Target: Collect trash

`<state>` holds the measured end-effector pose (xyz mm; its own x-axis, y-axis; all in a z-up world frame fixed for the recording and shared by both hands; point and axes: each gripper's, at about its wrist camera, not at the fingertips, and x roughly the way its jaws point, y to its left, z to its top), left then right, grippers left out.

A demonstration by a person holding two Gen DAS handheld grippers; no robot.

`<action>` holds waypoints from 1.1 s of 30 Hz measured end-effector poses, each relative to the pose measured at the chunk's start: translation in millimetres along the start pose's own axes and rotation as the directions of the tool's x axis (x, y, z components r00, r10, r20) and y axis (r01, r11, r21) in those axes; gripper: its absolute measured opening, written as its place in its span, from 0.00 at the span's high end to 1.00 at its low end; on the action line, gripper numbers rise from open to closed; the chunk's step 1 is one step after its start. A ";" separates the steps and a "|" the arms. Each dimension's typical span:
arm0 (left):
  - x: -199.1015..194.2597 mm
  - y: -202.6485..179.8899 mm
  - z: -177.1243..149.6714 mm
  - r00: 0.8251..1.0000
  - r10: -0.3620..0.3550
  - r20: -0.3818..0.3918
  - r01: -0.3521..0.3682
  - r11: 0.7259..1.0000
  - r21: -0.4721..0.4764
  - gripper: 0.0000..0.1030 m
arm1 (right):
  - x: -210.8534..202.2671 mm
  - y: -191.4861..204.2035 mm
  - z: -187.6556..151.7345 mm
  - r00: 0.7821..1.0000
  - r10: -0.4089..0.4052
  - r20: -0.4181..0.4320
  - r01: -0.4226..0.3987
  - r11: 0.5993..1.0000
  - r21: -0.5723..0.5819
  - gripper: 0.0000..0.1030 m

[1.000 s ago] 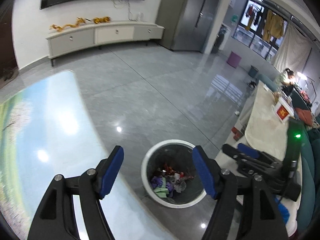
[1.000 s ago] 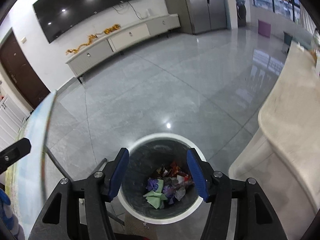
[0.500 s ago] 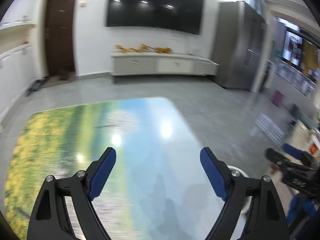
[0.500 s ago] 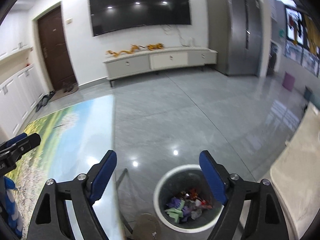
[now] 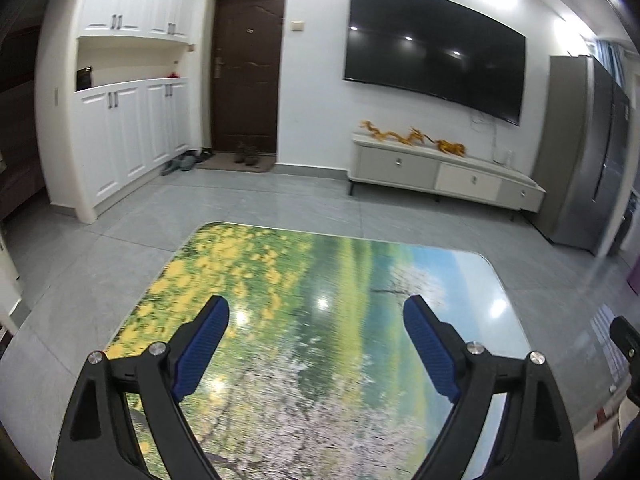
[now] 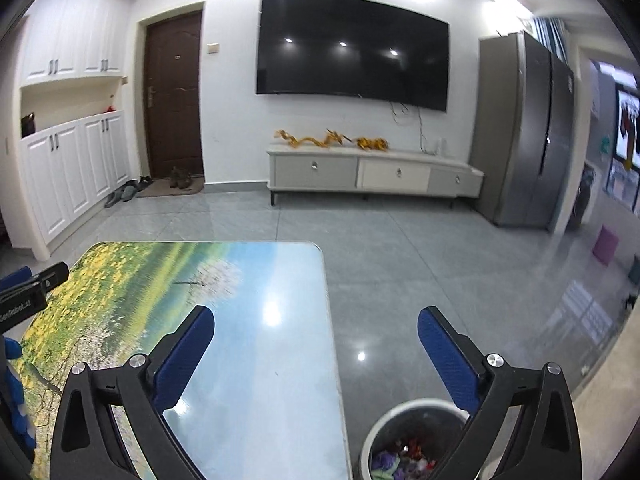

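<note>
Hovering above the bench (image 5: 360,280) with its printed landscape top, the left hand-held gripper (image 5: 316,328) is spread wide with nothing between its blue pads, and the right hand-held gripper (image 6: 316,340) is released in the same way over the bench's right edge. The trash bin (image 6: 400,412) stands on the floor just right of the bench, cut off by the lower frame edge and partly hidden behind the right gripper's finger. Inside it, purple, green and red scraps of trash (image 6: 400,458) show, too small to name.
</note>
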<state>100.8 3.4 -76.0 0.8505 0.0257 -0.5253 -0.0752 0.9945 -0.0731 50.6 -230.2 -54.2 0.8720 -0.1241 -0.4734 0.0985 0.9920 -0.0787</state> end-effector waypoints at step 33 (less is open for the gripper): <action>-75.0 8.3 13.3 0.965 0.176 0.195 -0.183 0.983 0.019 0.00 | -25.8 38.9 9.1 0.991 -0.029 0.128 0.032 0.999 -0.020 0.00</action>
<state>43.3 11.0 -25.9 0.9087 0.2197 -0.3549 -0.2199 0.9747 0.0403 36.3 -188.2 -37.1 0.9231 -0.1493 -0.3544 0.1170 0.9869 -0.1111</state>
